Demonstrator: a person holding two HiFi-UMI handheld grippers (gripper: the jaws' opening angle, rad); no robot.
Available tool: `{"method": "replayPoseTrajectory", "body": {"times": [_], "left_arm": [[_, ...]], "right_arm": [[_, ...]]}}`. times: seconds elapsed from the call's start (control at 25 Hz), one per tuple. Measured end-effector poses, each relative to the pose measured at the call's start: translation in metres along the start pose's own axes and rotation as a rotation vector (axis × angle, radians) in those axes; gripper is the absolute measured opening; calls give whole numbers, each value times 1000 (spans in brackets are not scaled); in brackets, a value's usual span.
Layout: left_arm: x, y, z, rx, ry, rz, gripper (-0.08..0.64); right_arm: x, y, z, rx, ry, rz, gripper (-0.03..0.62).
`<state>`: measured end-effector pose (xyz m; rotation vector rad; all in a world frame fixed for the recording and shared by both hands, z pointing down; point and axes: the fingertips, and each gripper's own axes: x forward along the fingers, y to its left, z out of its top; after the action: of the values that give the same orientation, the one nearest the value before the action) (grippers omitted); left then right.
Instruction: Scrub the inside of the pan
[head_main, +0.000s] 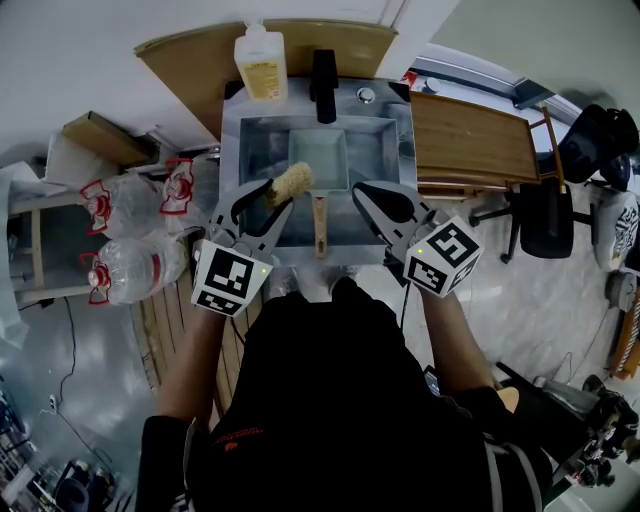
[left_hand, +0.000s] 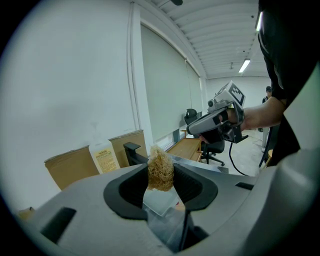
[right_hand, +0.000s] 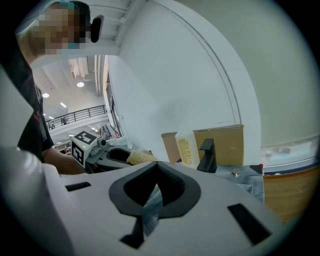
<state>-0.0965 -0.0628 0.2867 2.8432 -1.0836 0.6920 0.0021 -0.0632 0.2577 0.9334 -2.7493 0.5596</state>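
A rectangular metal pan (head_main: 318, 160) with a wooden handle (head_main: 320, 226) lies in the steel sink (head_main: 385, 150). My left gripper (head_main: 281, 190) hovers over the sink's front left, shut on a tan fibrous scrubber (head_main: 291, 182). In the left gripper view the scrubber (left_hand: 160, 170) stands pinched between the jaws. My right gripper (head_main: 364, 196) hangs over the sink's front right, its jaws shut with nothing between them (right_hand: 156, 169). Both grippers are above the pan and apart from it. The right gripper view shows the scrubber (right_hand: 140, 157) off to its left.
A soap bottle (head_main: 260, 62) and a black faucet (head_main: 324, 85) stand behind the sink. A wooden board (head_main: 470, 138) lies to the right, with an office chair (head_main: 545, 215) beyond it. Large plastic bottles (head_main: 130, 265) sit on the left.
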Motion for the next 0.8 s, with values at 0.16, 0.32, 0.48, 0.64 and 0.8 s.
{"method": "replayPoseTrajectory", "body": {"times": [0.16,0.32,0.48,0.64,0.8], "left_arm": [[1,-1,0,0,2,-2,160],[2,-2,0,-3,2,-6,160],[3,-3,-1,-2,4,-11,158],[4,-4,-2,1,8,-11,160],[5,-3,-2,-1,7,-11,160]], "right_arm": [[0,0,-1,4,2,0,5],[0,-1,-3,9,5,-2,5],[0,-2,-4,12,6,-2,5],[-1,-4,-5,13,9,-3,3],[0,-5,-4,8,10,-3,5]]}}
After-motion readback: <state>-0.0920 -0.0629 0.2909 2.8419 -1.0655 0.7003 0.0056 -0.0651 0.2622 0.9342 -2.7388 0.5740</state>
